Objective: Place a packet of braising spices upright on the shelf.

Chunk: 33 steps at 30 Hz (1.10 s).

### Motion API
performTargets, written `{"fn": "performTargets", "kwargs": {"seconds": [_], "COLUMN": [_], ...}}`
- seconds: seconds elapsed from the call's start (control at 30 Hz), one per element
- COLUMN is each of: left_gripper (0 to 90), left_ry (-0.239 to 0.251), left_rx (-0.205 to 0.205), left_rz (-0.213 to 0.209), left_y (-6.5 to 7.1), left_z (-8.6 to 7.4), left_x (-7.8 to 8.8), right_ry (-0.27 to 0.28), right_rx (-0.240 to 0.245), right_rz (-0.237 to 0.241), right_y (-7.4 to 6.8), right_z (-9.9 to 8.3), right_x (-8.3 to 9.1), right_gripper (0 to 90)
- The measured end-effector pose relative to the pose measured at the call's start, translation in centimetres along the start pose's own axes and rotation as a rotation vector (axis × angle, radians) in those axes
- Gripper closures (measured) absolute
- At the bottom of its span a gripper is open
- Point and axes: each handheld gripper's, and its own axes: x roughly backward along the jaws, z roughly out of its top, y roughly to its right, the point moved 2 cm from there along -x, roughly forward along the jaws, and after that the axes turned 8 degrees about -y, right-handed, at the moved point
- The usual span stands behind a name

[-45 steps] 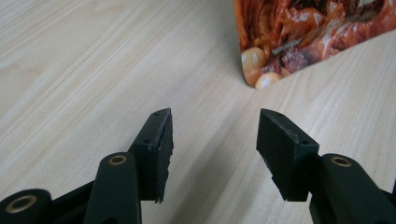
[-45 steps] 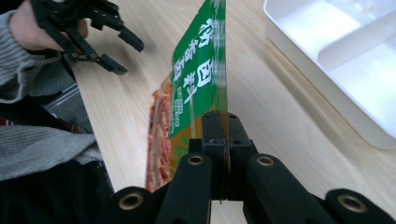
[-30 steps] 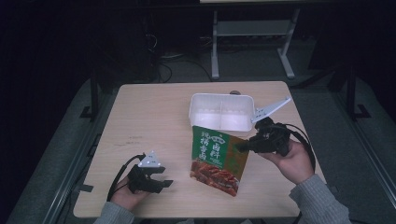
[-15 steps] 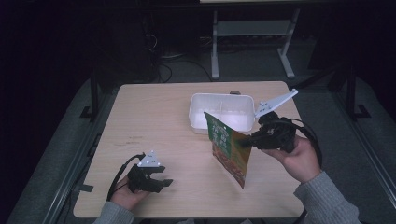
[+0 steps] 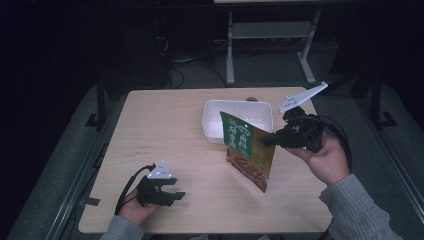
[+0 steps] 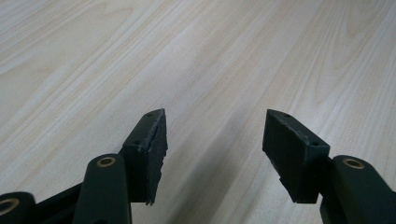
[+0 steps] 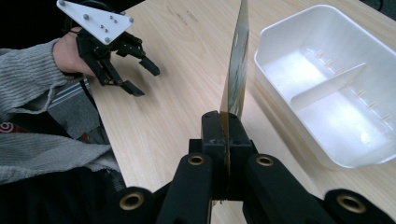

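Pouch (image 5: pixel 250 152) pinched by right gripper (image 5: pixel 276 139), lifted off table (image 5: pixel 165 125) just beside tray (image 5: pixel 239 105); placing in tray judged left; left gripper (image 5: pixel 172 192) idle, wide, well apart from tray.

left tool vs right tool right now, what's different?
The left tool is open with nothing between its jaws; the right tool is shut on the edge of a green snack packet. The left tool sits low at the near edge of the table; the right tool is held up beside the white tray, with the packet lifted off the table. Both are black and hand-held, each with a pale three-cornered plate on top.
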Motion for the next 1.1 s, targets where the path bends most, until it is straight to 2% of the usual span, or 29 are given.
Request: {"fn": "performTargets", "kwargs": {"seconds": [0.4,1.1], "left_gripper": [38.6,36.2], "left_ry": [0.0,0.013], "left_rx": [0.007,0.029], "left_rz": [-0.002,-0.001], "left_y": [0.0,-0.5], "left_z": [-0.1,-0.2], "left_x": [-0.1,0.1], "right_ry": [0.016,0.036], "right_rx": [-0.023,-0.037], "right_rz": [-0.028,-0.089], "right_y": [1.4,2.8], "right_z": [1.1,4.8], "right_x": [1.0,1.5], "right_gripper": [90.0,90.0]}}
